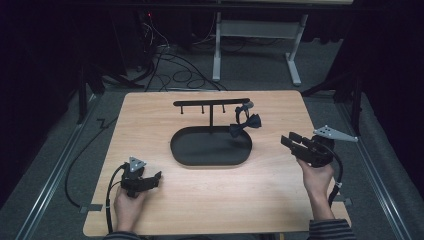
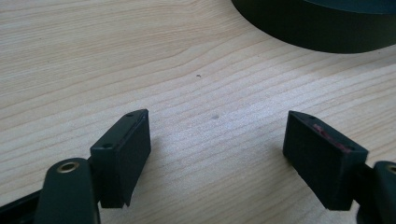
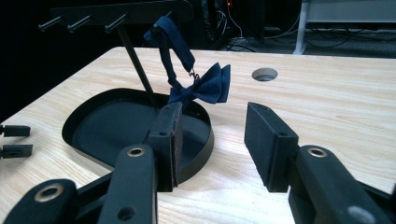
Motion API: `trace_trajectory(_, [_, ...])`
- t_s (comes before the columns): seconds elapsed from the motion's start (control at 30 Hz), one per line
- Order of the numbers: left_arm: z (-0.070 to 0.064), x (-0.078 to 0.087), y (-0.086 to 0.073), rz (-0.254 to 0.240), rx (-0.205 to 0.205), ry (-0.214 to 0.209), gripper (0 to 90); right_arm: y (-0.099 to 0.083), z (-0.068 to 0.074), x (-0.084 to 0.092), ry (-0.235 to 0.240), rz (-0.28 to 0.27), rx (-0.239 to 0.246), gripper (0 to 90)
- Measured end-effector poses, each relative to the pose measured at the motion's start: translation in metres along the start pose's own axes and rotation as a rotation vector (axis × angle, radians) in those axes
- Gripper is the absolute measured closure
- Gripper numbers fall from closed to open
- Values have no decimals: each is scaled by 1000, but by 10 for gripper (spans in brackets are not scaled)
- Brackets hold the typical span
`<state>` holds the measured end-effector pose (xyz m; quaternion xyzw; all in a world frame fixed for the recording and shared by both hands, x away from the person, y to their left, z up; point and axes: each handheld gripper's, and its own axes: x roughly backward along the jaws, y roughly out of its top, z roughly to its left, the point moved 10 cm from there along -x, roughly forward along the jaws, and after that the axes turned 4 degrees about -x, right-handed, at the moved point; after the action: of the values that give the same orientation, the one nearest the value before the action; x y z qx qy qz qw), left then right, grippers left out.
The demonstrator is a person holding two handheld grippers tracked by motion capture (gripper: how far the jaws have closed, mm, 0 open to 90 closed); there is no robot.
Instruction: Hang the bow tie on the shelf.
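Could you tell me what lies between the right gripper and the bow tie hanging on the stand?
Between the right gripper and the bow tie, its own view shows bare table and the black tray's rim.

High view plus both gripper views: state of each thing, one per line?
bow tie: hanging by its strap from the rack's right end, above the tray edge.
rack: upright in the tray, its other pegs bare.
tray: flat on table, nothing lying in it.
left tongs: open, nothing between.
right tongs: open, nothing between, facing the bow tie.
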<state>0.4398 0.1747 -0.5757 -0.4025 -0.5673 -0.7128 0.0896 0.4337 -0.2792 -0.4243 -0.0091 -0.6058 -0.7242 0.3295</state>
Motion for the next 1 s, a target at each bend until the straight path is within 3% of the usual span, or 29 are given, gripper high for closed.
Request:
trace_trajectory(0.43, [0,0,0,0,0,0,235,-21,1,4,4,33,-9,579])
trace_trajectory(1.0, [0,0,0,1,-1,0,233,-41,5,-5,23,65,-22,574])
